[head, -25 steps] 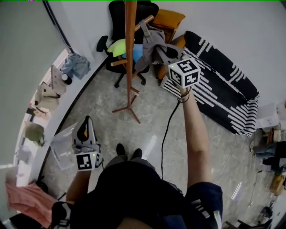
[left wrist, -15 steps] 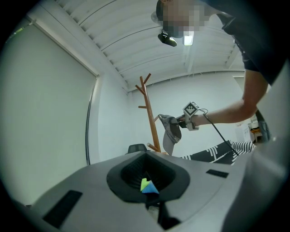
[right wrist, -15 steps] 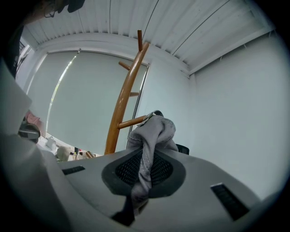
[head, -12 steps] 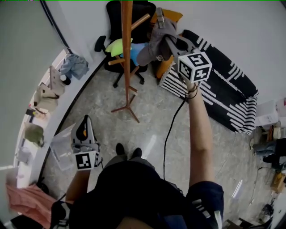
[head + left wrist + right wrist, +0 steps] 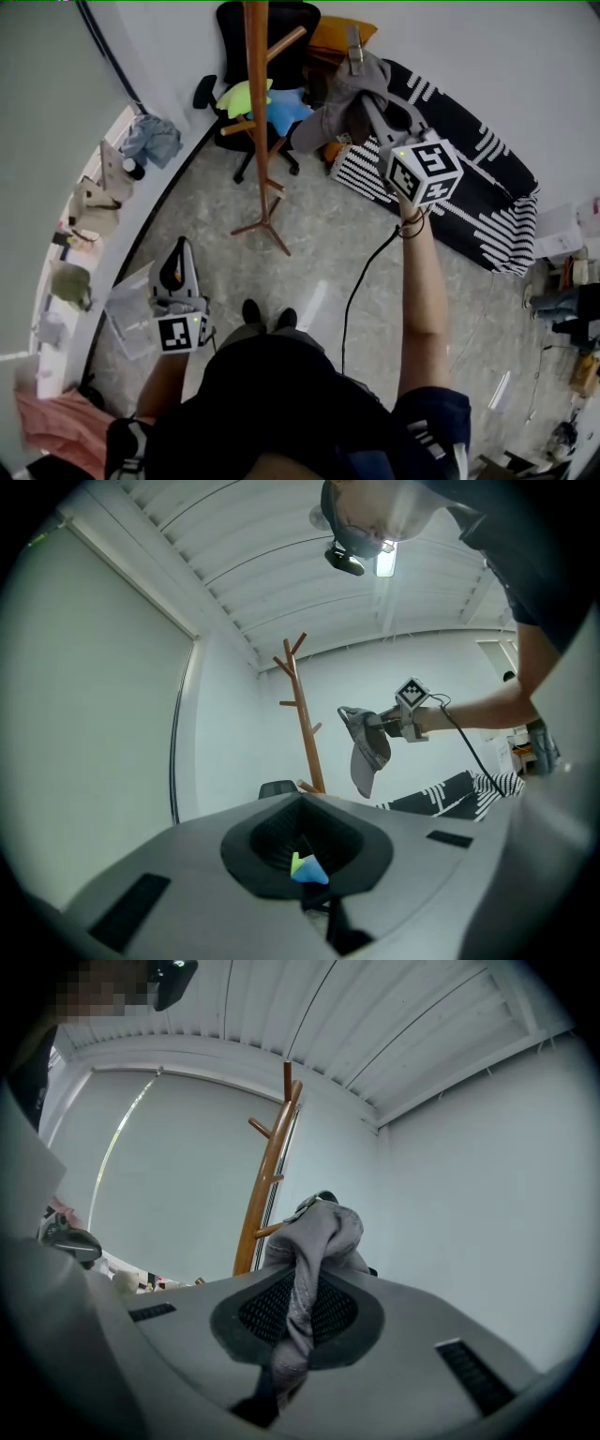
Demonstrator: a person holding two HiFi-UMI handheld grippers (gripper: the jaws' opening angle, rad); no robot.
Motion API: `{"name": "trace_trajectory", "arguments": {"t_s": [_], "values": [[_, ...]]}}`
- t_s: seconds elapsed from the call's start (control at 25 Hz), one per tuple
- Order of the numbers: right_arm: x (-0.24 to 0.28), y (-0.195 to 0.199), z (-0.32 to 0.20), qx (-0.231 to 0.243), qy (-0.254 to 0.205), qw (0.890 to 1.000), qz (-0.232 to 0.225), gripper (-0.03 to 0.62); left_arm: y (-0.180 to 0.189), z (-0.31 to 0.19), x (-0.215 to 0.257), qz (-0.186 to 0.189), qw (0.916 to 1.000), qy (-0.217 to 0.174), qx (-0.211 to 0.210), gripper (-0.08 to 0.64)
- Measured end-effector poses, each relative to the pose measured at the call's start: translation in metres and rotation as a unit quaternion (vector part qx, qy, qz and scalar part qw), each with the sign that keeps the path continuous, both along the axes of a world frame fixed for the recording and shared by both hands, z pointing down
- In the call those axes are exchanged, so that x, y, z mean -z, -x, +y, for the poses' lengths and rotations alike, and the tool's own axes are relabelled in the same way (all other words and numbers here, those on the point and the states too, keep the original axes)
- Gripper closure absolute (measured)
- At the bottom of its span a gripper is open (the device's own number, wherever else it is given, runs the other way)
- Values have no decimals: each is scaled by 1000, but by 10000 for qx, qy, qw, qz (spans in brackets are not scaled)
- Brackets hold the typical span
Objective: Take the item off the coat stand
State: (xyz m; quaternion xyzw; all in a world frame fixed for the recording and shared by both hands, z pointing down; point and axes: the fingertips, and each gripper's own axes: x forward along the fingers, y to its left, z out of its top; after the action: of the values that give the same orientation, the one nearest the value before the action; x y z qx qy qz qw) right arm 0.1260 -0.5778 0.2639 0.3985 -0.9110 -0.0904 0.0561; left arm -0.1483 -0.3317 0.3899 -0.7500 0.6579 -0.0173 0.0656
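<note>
Pinching cap (image 5: 345, 94) in right claw (image 5: 373, 111), clear of stand (image 5: 255, 112); left claw (image 5: 178, 270) pressed together, empty. Risking a slip if swung: only thin fold gripped.

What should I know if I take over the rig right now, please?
Right gripper: shut on the grey cap, held up to the right of the stand.
Left gripper: shut, empty, held low.
Cap: off the stand and clear of it.
Done: the removal.
Left: probably only carrying the cap away and setting it down.
</note>
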Motion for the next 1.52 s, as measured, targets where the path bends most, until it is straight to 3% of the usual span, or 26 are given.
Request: {"name": "trace_trajectory", "arguments": {"t_s": [0.52,0.92,1.28,1.52], "values": [[-15,-19,94,103,111,9995,-260,563,-15,0,1,-81,9998,-56,-183,537],[-57,-28,166,11,256,9990,-363,562,-18,21,-10,-130,9995,-158,-235,537],[-80,-36,194,-210,451,9970,-601,561,-20,13,-7,-175,9993,-151,-289,537],[-101,-47,206,-365,591,9963,-502,561,-19,8,-7,-214,9993,-117,-286,537]]}}
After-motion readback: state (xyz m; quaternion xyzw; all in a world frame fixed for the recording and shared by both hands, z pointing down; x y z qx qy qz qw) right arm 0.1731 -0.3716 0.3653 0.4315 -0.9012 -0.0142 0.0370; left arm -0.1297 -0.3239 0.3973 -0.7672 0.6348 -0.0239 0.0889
